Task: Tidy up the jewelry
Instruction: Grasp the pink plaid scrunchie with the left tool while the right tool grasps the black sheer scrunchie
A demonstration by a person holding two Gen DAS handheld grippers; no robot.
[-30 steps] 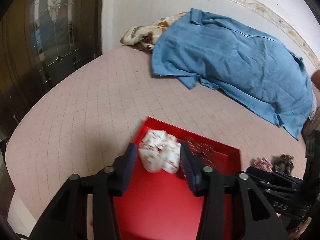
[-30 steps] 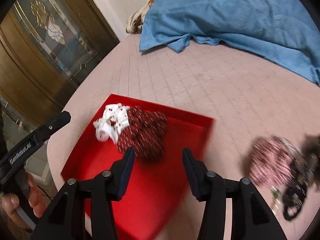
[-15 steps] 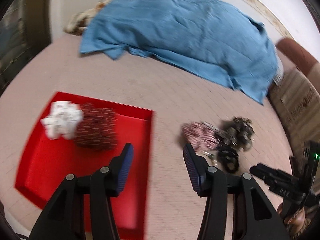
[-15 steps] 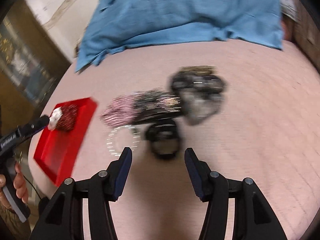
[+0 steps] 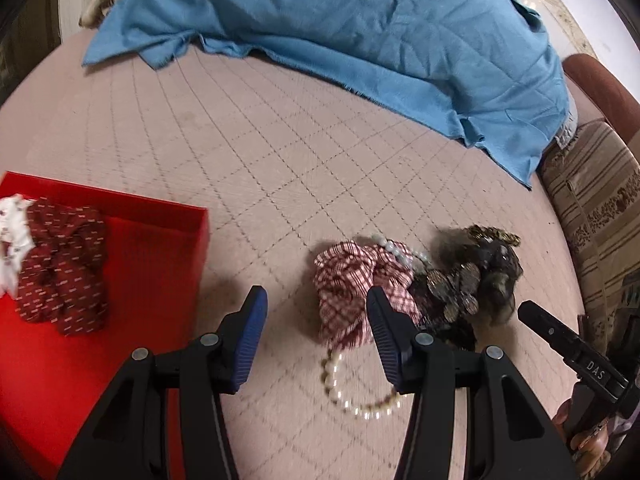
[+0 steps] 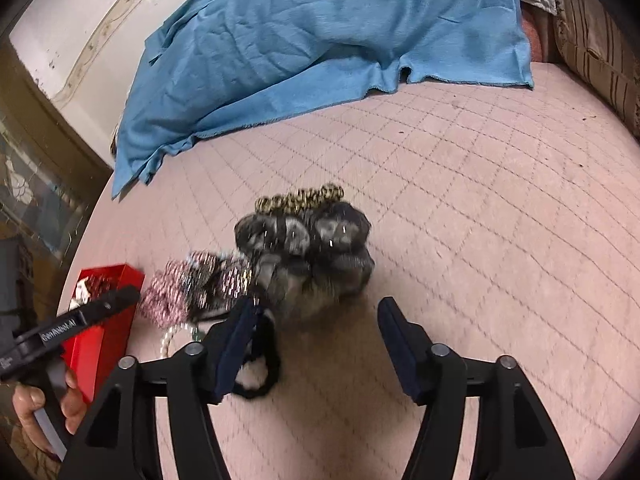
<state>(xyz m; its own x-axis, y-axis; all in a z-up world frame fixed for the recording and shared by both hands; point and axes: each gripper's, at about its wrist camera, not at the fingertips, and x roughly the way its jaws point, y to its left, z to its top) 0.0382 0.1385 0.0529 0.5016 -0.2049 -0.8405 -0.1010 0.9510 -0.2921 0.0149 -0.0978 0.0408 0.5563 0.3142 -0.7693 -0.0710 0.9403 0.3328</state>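
Reaching for the loose pile is the step in hand, by the look of it: two pieces already lie in the red tray (image 5: 160,216) — a dark red patterned scrunchie (image 5: 64,276) and a white one (image 5: 12,240) touching it at the tray's far left — while the rest sit on the pink quilted bed (image 5: 280,140) well apart from the tray. The left gripper (image 5: 316,336) hangs with its jaws spread wide and nothing between them, its right finger just in front of a pink checked scrunchie (image 5: 352,280); a pearl bracelet (image 5: 356,396) loops out from under that scrunchie toward the camera. Next to these lies a dark, sequinned heap of hair ties (image 5: 476,276), too tangled to sort by eye. The right gripper (image 6: 316,340) is also open and empty, pointed at that dark heap (image 6: 308,248), with a black hair band (image 6: 260,364) lying beside its left finger. A blue blanket (image 5: 340,28) covers the far side of the bed. My guess is the next move calls for picking one piece cleanly — lowering over it, closing on the fabric only, and lifting slowly, since the pearls and the dark pieces touch and could drag along.
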